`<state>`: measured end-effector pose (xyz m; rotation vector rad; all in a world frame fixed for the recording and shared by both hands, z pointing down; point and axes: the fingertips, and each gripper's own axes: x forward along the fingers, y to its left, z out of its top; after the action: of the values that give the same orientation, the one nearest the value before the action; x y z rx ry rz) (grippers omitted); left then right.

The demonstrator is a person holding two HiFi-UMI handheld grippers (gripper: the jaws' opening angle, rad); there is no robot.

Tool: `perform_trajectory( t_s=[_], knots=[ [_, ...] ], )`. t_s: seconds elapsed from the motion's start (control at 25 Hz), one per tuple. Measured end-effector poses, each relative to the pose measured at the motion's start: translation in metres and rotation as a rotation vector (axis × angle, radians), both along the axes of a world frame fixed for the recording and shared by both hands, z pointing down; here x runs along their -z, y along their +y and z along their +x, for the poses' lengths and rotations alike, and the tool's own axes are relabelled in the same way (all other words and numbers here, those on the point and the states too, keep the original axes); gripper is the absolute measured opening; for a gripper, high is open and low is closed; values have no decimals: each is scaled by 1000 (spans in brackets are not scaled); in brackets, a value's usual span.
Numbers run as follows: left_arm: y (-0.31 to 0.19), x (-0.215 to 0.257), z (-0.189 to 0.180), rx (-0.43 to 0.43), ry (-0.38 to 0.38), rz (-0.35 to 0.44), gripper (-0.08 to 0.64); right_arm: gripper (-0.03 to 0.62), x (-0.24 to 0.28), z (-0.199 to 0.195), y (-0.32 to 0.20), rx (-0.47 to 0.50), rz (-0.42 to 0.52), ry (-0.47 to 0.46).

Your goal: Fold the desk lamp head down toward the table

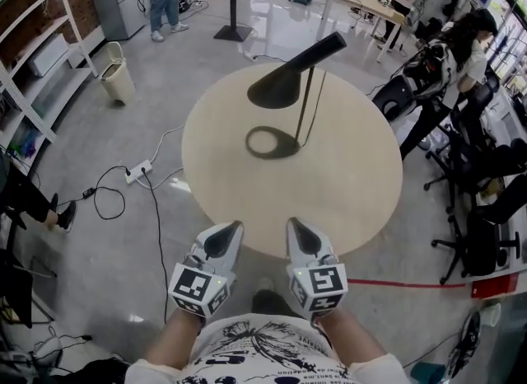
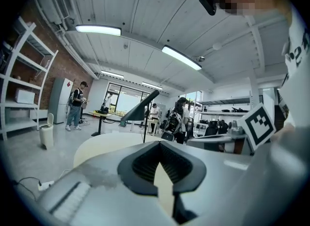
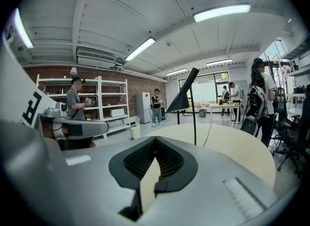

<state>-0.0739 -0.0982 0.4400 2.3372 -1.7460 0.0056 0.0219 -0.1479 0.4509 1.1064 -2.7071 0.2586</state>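
Polished workshop floor (image 1: 99,275) surrounds a round beige table (image 1: 346,201). The black desk lamp (image 1: 290,80) stands on the table's far half, well apart from both claws. Its thin stem is upright and its cone head is raised. The head's long axis slants from the narrow end, up at the right, to the wide mouth, down at the left. A dark ring (image 1: 272,142) beneath is probably its base. The left claw (image 1: 234,227) and right claw (image 1: 294,224) hover over the near edge, each closed on nothing.
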Motion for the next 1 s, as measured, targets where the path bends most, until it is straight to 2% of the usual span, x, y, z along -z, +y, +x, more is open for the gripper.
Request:
perform_trajectory(
  t_s=[0.12, 0.44, 0.64, 0.8, 1.0],
  knots=[
    [27, 5, -7, -2, -35, 20, 3, 9, 4, -6, 28, -1, 25, 4],
    [96, 4, 2, -60, 8, 30, 3, 9, 12, 1, 108, -39, 72, 19],
    [129, -11, 14, -78, 15, 6, 3, 9, 6, 18, 151, -67, 60, 14],
    [146, -10, 24, -73, 17, 12, 3, 9, 6, 33, 167, -83, 69, 10],
    [156, 9, 49, -64, -7, 55, 3, 9, 10, 51, 181, -55, 66, -5]
  ],
)
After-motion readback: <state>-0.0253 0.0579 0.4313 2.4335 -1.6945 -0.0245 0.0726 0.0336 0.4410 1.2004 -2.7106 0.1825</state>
